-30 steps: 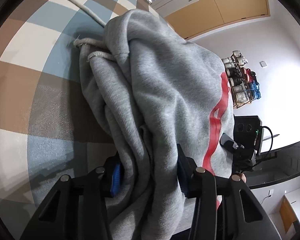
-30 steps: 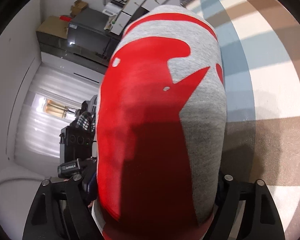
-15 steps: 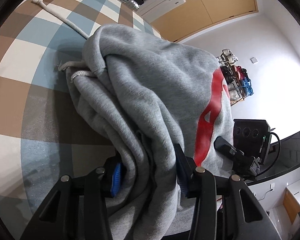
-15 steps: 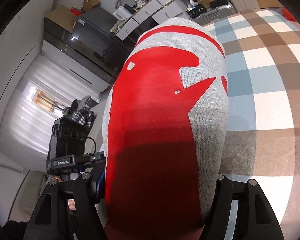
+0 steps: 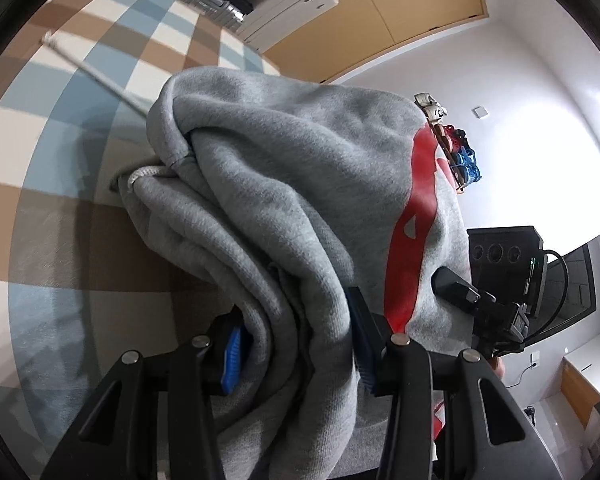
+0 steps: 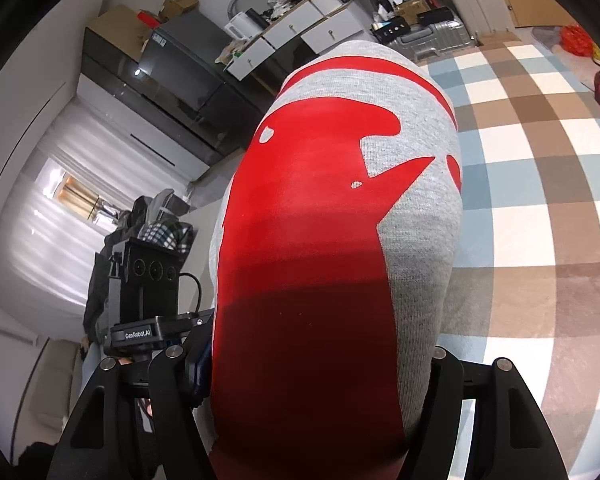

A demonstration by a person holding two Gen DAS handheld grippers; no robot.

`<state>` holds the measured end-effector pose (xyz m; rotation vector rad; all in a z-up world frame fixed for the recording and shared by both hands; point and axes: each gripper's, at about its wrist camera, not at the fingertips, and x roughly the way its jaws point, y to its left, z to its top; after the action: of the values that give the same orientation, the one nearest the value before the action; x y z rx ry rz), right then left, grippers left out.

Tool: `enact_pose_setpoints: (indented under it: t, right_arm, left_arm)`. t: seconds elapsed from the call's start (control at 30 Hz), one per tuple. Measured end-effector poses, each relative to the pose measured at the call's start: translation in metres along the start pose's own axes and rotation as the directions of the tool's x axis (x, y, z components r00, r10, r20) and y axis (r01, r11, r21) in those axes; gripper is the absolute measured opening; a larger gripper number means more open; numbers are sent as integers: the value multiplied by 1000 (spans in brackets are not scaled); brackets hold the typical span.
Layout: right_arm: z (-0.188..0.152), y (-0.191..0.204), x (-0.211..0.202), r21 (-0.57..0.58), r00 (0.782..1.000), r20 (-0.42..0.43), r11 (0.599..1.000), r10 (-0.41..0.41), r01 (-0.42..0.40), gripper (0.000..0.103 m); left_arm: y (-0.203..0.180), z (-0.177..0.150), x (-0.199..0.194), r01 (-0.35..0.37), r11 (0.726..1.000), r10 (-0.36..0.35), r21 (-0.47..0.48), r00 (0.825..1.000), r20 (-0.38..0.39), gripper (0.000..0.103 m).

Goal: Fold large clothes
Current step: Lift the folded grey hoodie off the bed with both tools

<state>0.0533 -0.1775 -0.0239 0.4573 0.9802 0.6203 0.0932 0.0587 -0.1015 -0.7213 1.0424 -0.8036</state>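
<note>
While both clamp the grey hoodie (image 5: 300, 208), left gripper (image 5: 296, 344) bunched hood-side, right gripper (image 6: 320, 376) print-side, bundle spanning between.

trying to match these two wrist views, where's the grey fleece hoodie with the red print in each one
Left wrist: the grey fleece hoodie with the red print fills the centre, bunched between the left gripper fingers; the print runs down its right side.
Right wrist: it fills the centre, print facing the camera, clamped in the right gripper.
Shared landmark: the brown, blue and white checked rug.
</note>
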Motion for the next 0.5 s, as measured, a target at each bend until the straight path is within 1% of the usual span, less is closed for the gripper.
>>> enact_pose_setpoints:
  t: [0.07, 0.17, 0.23, 0.3, 0.37, 0.43, 0.5]
  right_arm:
    - [1, -1, -9, 5, 1000, 14, 1000, 8, -8, 69]
    - [4, -7, -27, 41, 998, 53, 998, 38, -41, 69]
    - [7, -10, -43, 61, 995, 81, 996, 58, -63, 69]
    - [12, -13, -60, 78, 992, 108, 994, 69, -77, 69]
    - [17, -16, -80, 90, 987, 140, 992, 74, -87, 69]
    - [21, -19, -99, 98, 983, 168, 991, 77, -94, 69]
    - [25, -26, -131, 116, 974, 212, 987, 81, -107, 69]
  left_arm:
    - [-11, 2, -3, -2, 999, 1, 38, 1000, 12, 39]
    - [-35, 9, -6, 22, 996, -24, 82, 999, 26, 39]
    - [-52, 16, -5, 33, 995, -36, 97, 999, 24, 39]
    - [-72, 23, -1, 30, 991, -33, 130, 999, 18, 39]
    - [-92, 28, 3, 34, 986, -37, 163, 999, 11, 39]
    - [-122, 37, 12, 53, 979, -54, 197, 999, -2, 39]
    - [-147, 41, 21, 68, 970, -69, 234, 998, -3, 39]
